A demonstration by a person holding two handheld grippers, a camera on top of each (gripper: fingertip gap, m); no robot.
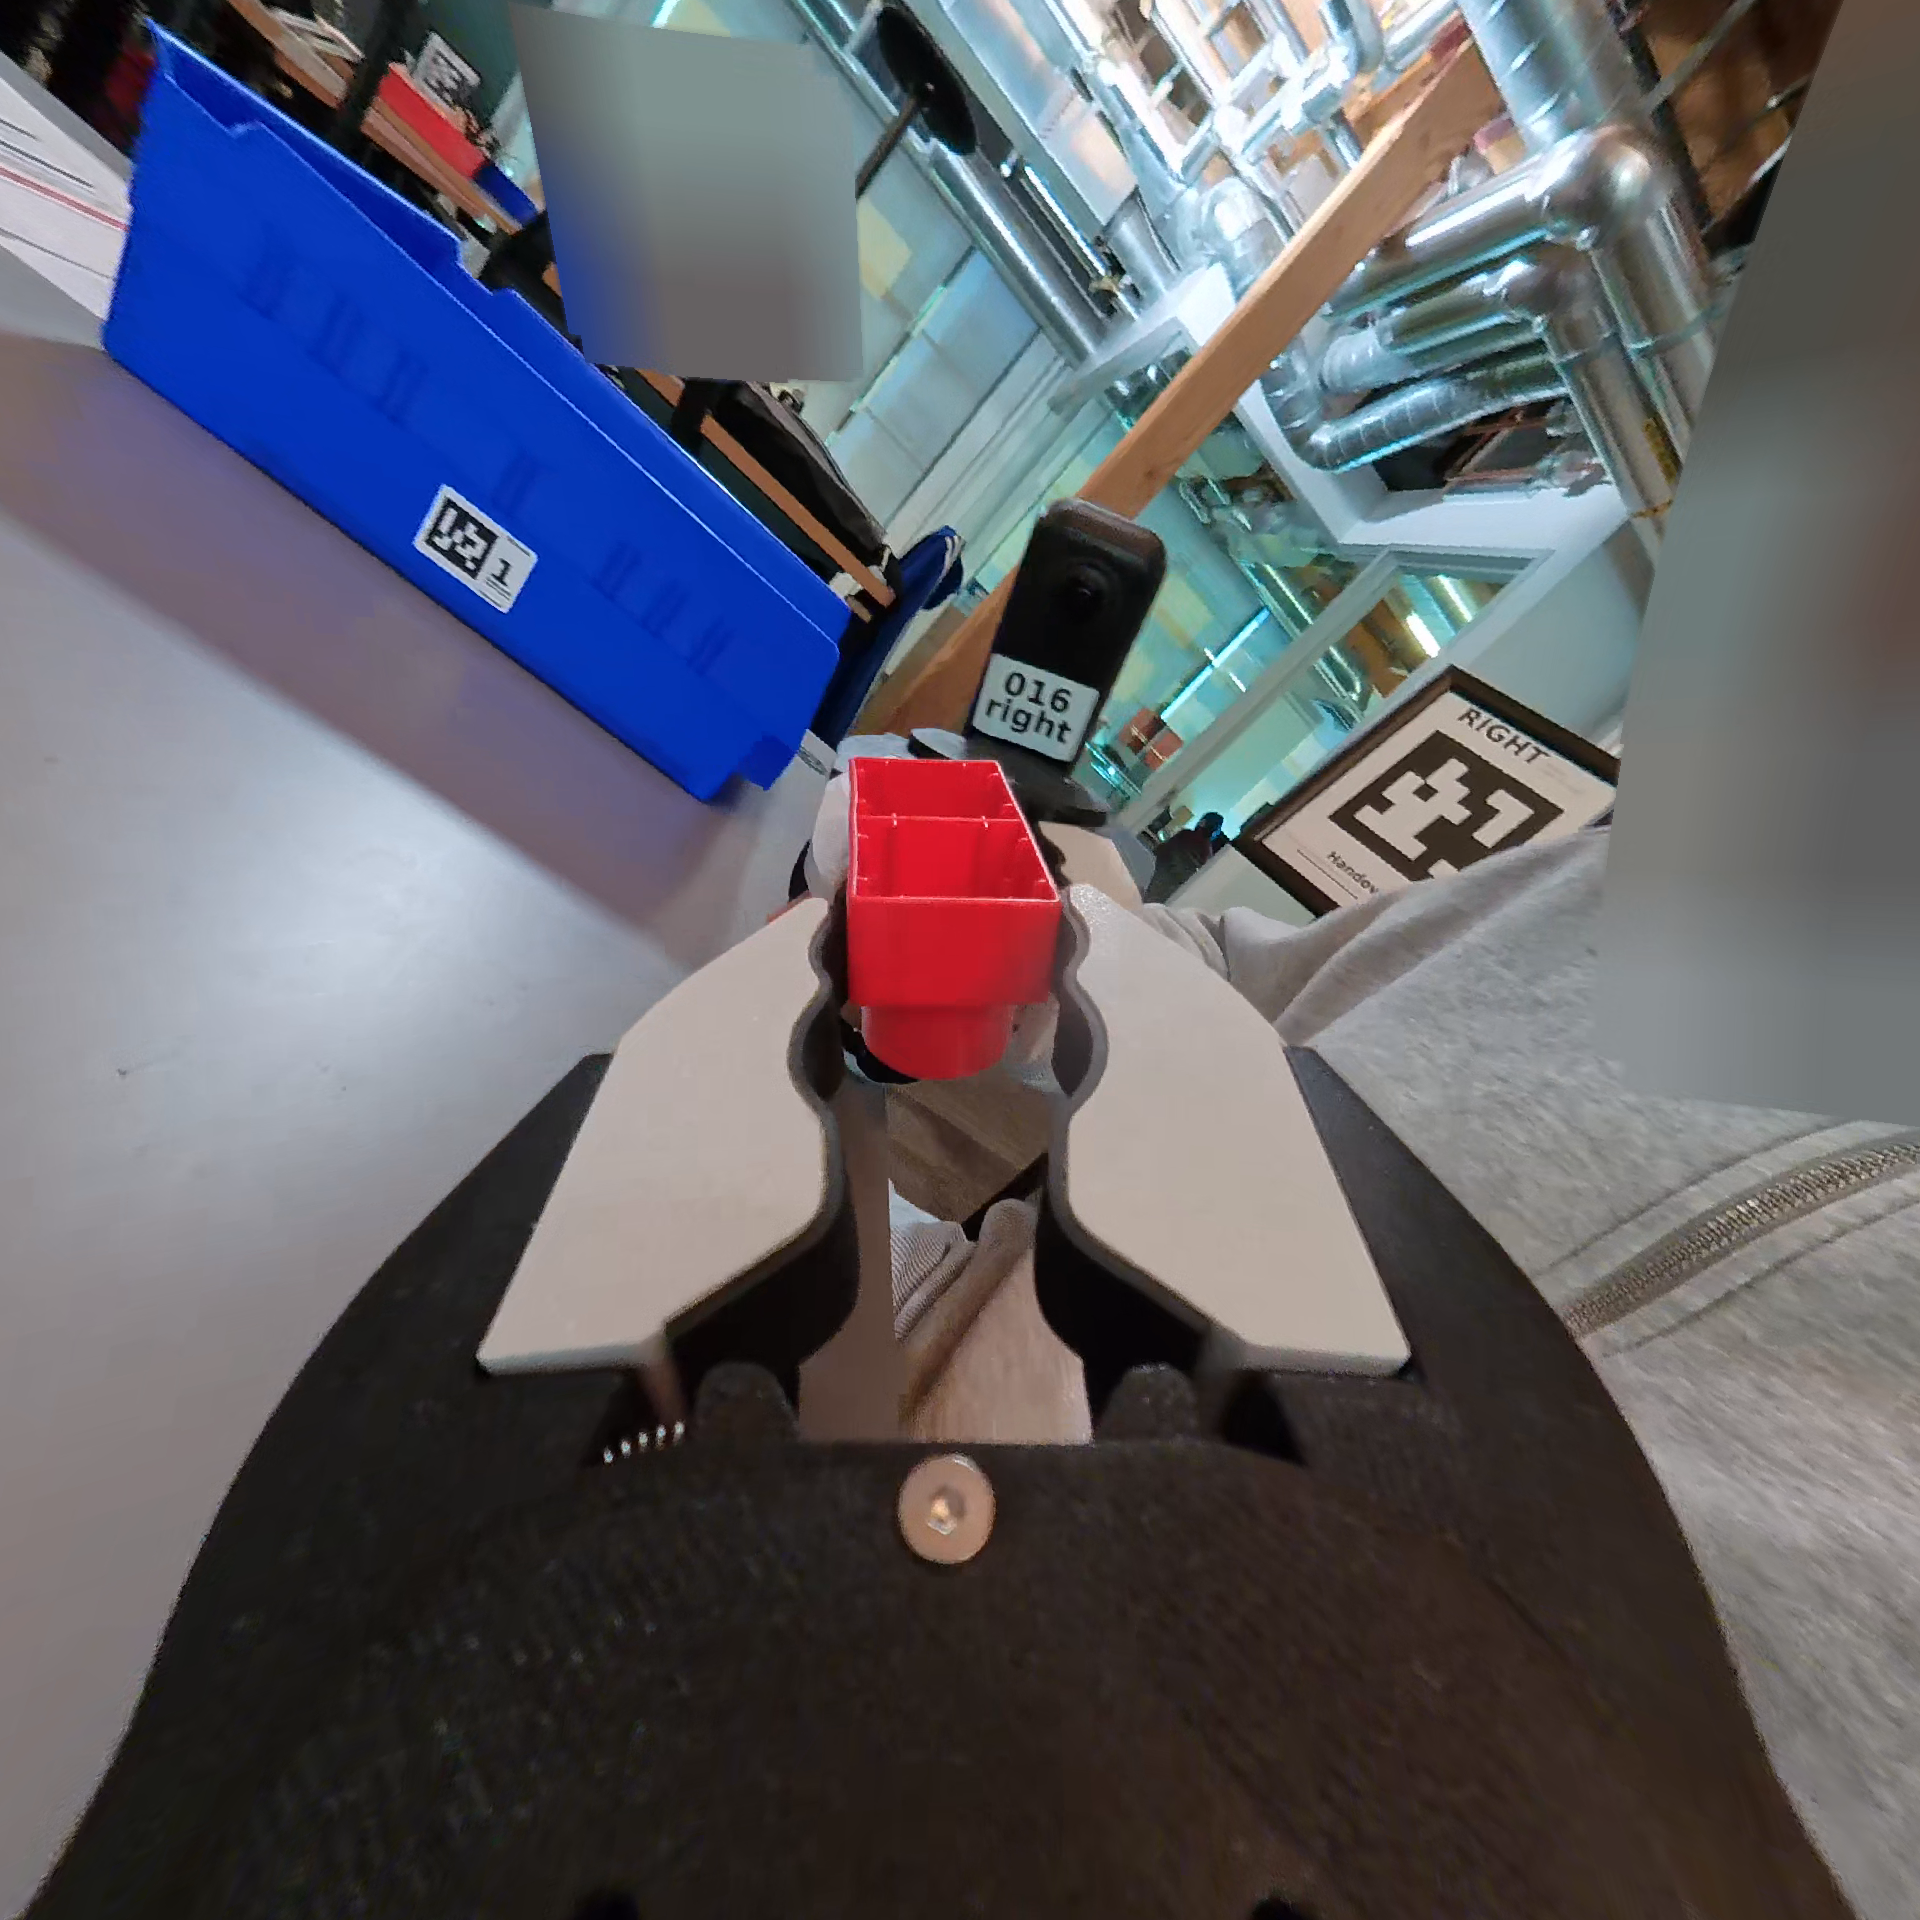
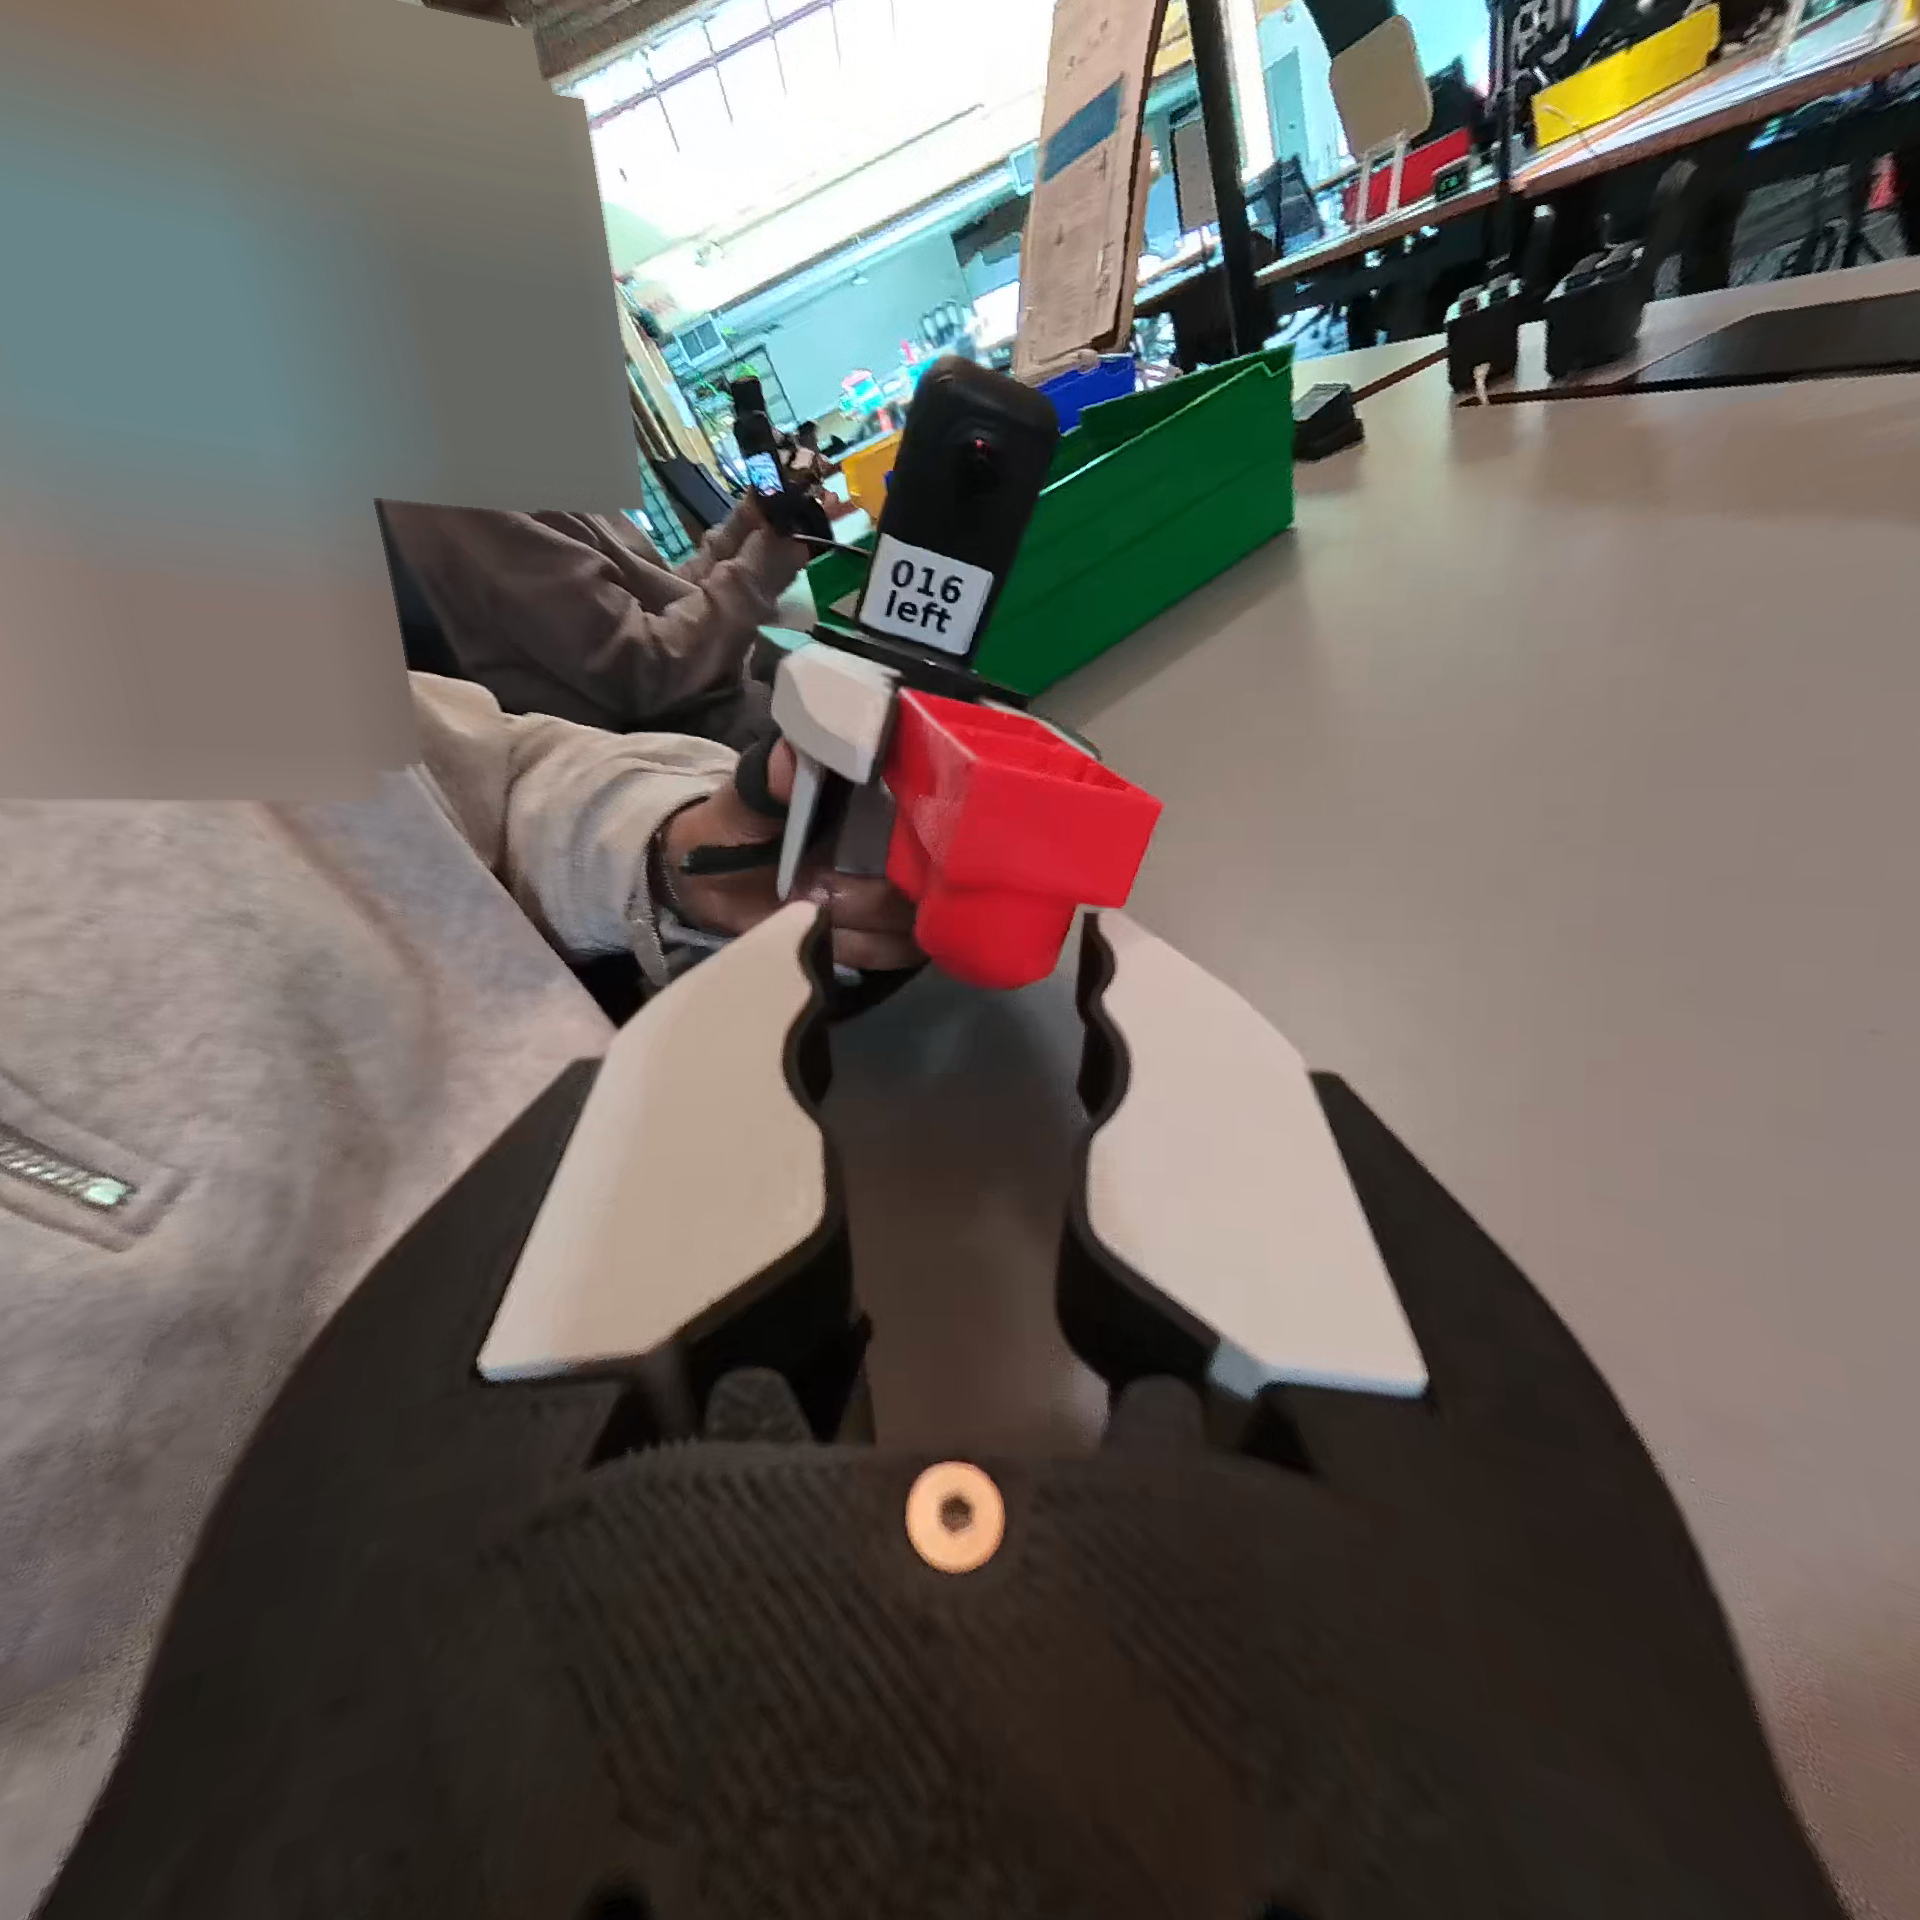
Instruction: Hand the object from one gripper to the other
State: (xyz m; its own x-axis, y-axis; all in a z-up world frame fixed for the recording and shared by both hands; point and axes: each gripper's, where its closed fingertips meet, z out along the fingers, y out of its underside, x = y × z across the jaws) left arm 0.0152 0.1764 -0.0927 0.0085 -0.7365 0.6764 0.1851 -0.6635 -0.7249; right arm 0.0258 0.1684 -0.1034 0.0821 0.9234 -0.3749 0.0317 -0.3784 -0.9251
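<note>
Above the grey tabletop, left gripper clamps the red plastic box-on-round-stub part by its box end. Stub points toward the right gripper, whose spread, empty tips flank it.

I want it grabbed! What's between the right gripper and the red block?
Nothing. The right wrist view shows the red block with its round end already at the open fingertips of the right gripper, the stretch bare.

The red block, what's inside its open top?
The red block, held by the left hand-held gripper, shows empty compartments split by thin walls. Their floors are hidden by the rim.
</note>
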